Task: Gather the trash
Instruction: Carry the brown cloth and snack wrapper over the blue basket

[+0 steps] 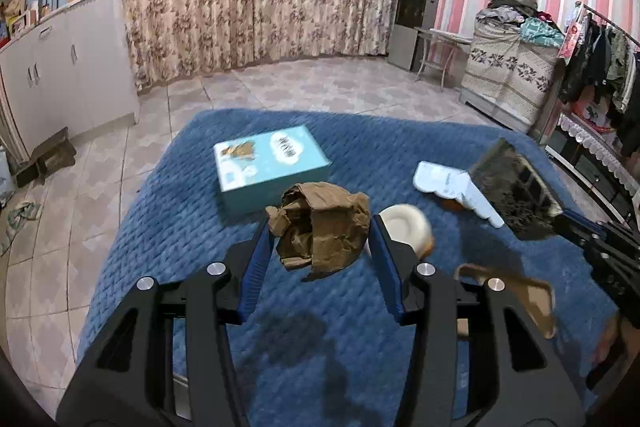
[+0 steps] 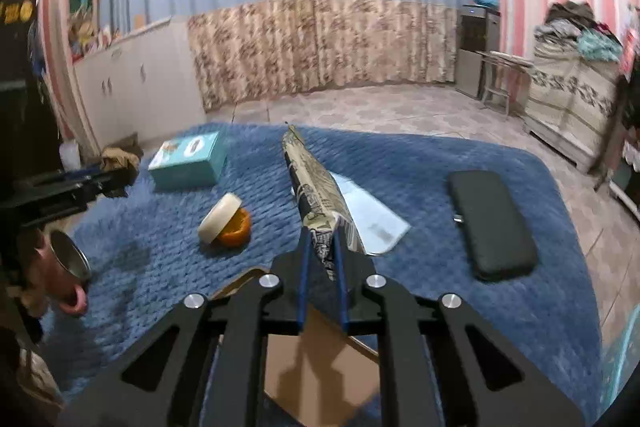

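Left tool [image 1: 318, 237] grasps crumpled brown paper [image 1: 320, 227] above the blue bedspread [image 1: 160, 227], right tool [image 2: 320, 243] clenched on a printed wrapper's [image 2: 308, 179] end nearby; risk: thin edge slipping free if swung.

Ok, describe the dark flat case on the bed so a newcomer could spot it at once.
Find the blue blanket. On its right side, beyond the white envelope, lies the dark case. It is the only black, rounded slab there.

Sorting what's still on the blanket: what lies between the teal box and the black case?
In the right wrist view, between teal box and black case: orange peel, white paper.
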`<state>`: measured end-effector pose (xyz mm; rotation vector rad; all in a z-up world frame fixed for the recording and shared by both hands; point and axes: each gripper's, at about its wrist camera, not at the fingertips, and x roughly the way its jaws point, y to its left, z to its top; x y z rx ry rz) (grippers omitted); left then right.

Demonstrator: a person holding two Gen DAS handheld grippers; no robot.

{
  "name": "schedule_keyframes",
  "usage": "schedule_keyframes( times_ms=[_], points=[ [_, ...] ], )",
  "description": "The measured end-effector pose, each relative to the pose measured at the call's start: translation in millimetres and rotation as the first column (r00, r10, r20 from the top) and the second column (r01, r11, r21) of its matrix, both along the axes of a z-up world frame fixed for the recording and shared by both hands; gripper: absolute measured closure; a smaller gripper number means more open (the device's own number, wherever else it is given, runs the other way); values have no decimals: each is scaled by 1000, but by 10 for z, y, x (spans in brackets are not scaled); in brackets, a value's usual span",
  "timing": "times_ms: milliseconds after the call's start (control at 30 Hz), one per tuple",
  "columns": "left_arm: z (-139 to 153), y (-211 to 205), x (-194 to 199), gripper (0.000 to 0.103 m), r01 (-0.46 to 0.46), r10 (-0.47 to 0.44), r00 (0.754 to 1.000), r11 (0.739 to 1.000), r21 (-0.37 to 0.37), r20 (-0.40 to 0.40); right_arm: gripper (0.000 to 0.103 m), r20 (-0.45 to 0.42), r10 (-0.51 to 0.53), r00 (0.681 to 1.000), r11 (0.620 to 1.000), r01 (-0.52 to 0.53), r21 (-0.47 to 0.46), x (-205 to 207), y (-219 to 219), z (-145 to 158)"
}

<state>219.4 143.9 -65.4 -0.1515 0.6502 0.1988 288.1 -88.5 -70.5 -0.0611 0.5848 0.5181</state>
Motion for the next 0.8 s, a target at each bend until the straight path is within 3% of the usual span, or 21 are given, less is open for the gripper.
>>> schedule_keyframes(
  times_ms=[300,500,633,800],
  points=[
    [141,-691,147,55,120,-120,992,993,0,33,91,-3,-143,990,989,143,38,-225,-689,102],
    [117,-1202,198,55,205,-205,978,979,11,46,91,3,-247,969,969,247,-10,-414,-999,109],
    [109,-1581,255,55,263,-263,964,965,10,45,91,26,-334,942,942,335,-37,-496,-1296,146],
    [197,-2031,263,55,340,-341,938,940,36,68,91,34,-444,896,896,444,2,-585,-1817,237]
  ],
)
